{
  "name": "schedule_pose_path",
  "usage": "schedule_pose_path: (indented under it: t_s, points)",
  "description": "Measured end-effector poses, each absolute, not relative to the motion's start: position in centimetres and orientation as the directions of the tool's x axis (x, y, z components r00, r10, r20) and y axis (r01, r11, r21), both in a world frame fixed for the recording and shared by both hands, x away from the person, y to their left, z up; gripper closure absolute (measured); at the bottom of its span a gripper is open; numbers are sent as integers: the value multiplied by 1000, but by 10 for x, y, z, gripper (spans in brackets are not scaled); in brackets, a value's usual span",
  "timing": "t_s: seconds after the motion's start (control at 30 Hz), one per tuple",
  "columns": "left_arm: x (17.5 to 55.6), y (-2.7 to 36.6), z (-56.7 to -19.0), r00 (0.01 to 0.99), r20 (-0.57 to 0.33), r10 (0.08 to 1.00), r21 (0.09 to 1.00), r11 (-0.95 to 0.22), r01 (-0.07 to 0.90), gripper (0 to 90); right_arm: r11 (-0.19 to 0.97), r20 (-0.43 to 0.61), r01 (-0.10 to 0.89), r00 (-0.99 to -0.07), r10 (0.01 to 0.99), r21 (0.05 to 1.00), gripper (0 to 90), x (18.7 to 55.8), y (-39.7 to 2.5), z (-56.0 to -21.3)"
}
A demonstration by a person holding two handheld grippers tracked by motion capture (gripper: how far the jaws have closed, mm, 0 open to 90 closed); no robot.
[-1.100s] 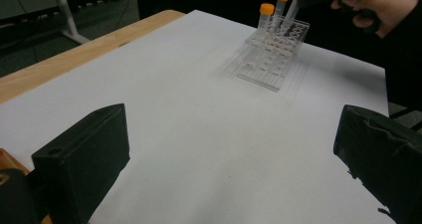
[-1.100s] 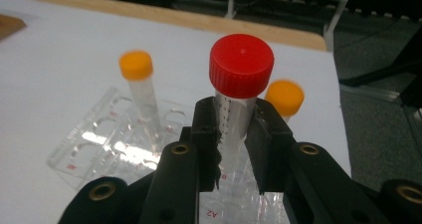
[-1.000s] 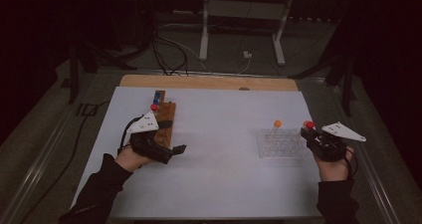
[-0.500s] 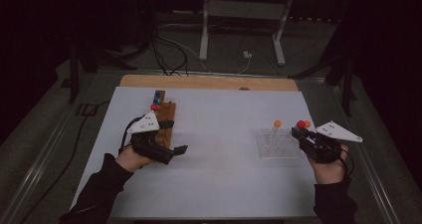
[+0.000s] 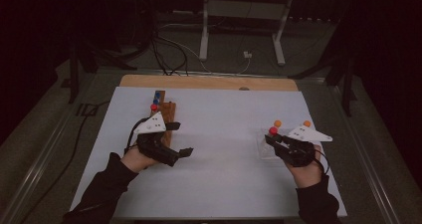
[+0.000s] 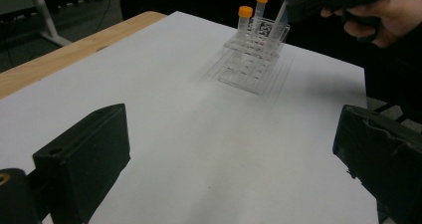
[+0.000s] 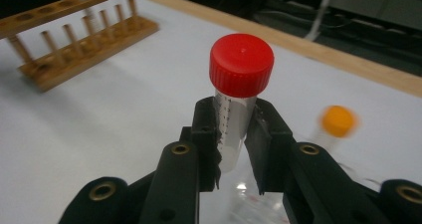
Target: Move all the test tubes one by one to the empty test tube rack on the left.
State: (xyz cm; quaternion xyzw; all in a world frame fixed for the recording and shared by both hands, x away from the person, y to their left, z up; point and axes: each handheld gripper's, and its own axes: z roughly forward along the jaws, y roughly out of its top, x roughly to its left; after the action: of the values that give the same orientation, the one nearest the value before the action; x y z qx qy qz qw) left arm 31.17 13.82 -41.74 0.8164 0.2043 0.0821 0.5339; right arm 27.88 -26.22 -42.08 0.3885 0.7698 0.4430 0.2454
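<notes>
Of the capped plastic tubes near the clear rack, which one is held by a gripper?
The red-capped clear tube, clamped between the right gripper's jaws. The two orange-capped tubes stand free in the clear rack.

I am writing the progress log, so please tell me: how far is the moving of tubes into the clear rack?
Done: two orange-capped tubes stand in the clear rack. In hand: the right tongs are shut on a red-capped tube, held over that rack. Left: the wooden rack holds tubes with red and blue caps. The left tongs are open and hold nothing.
</notes>
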Motion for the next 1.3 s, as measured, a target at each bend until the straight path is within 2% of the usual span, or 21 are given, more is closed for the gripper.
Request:
schedule_pose_path:
  t_s: [0.53, 0.83, 1.3]
  points:
    - [311, 102, -419, 937, -82, 339, 898, -383, 217, 58, 412, -30, 366, -717, 697, 835, 748, 277, -206, -441]
    - [312, 80, -421, 953, -81, 291, 900, -391, 195, 170, 441, -26, 357, -753, 657, 823, 748, 274, -189, -446]
    - [312, 47, -427, 972, -35, 232, 898, -419, 132, 398, 453, -17, 355, -771, 636, 818, 748, 273, -181, -449]
